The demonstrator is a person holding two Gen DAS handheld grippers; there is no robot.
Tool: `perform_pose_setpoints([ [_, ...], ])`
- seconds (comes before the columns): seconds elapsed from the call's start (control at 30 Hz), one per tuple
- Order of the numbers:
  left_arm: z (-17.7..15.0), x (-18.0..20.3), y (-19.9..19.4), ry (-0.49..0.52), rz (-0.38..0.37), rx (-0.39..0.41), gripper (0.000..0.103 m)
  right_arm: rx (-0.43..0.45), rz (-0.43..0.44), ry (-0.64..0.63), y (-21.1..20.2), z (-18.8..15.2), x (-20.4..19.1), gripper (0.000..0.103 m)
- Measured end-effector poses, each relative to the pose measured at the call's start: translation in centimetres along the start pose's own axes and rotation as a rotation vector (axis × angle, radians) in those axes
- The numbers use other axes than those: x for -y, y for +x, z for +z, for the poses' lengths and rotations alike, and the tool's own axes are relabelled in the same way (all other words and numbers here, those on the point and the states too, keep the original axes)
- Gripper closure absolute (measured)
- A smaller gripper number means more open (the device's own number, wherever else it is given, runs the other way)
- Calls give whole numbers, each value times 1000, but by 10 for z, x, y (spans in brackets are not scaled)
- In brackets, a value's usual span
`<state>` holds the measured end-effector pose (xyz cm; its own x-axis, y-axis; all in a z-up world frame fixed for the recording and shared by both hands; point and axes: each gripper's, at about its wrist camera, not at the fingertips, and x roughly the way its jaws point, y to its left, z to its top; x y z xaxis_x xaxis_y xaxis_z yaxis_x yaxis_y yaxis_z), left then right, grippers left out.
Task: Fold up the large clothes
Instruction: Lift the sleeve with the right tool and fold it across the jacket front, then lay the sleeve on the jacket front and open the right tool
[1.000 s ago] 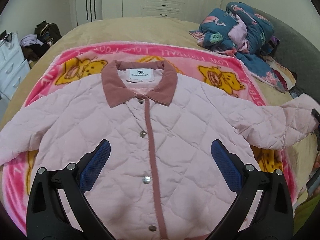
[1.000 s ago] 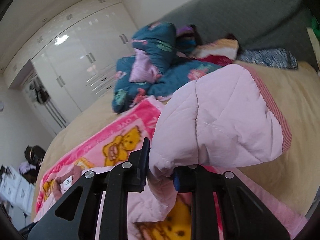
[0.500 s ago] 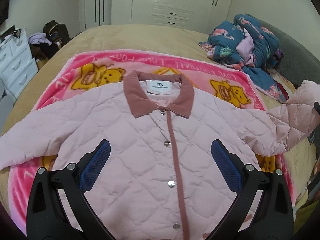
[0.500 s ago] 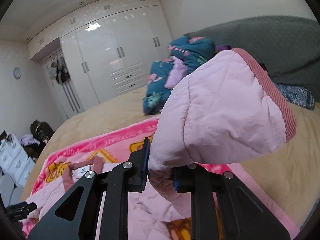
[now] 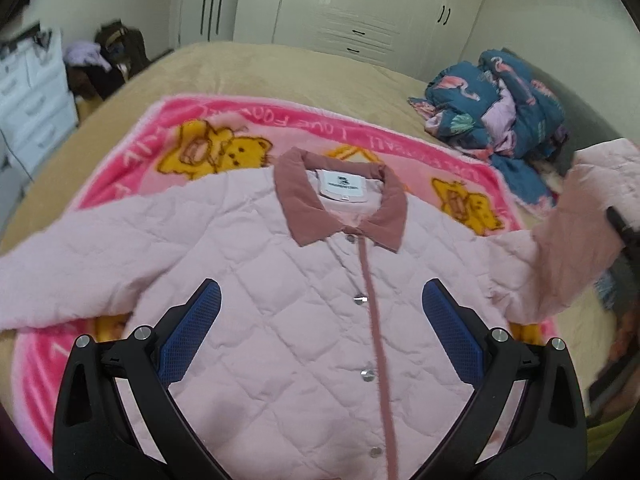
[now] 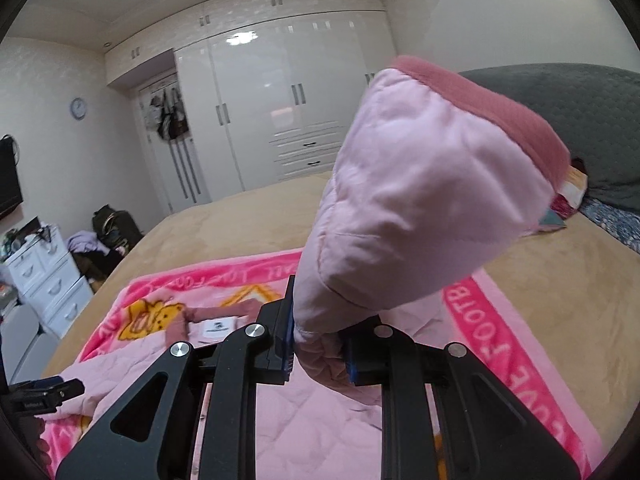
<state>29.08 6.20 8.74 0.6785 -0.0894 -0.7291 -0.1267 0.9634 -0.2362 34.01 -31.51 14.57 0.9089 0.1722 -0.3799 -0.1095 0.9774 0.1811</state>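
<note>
Pinching the pale pink quilted jacket's (image 5: 280,280) sleeve cuff (image 6: 420,200), the right gripper (image 6: 320,350) lifts it for folding inward (left gripper (image 5: 320,332) spread, empty).

Even indoor light; ceiling-lamp glare on wardrobe (image 6: 280,92); fisheye edges dark, motion-blurred.

glossy white wardrobe wall (image 6: 280,112), round wall clock (image 6: 78,108), white drawer chest (image 6: 48,280), grey headboard (image 6: 580,128)
</note>
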Motion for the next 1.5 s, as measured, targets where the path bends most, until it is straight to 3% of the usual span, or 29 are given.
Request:
perform_pose_setpoints([
  [0.33, 14, -26, -5, -56, 12, 26, 8, -4, 88, -46, 13, -7, -51, 85],
  [0.7, 12, -50, -6, -126, 6, 23, 8, -87, 169, -131, 47, -40, -112, 85],
  [1.13, 12, -70, 3, -151, 34, 14, 8, -255, 267, -291, 87, -119, -188, 85],
  [1.5, 3, -96, 8, -238, 22, 7, 8, -352, 297, -345, 103, -173, -206, 79],
])
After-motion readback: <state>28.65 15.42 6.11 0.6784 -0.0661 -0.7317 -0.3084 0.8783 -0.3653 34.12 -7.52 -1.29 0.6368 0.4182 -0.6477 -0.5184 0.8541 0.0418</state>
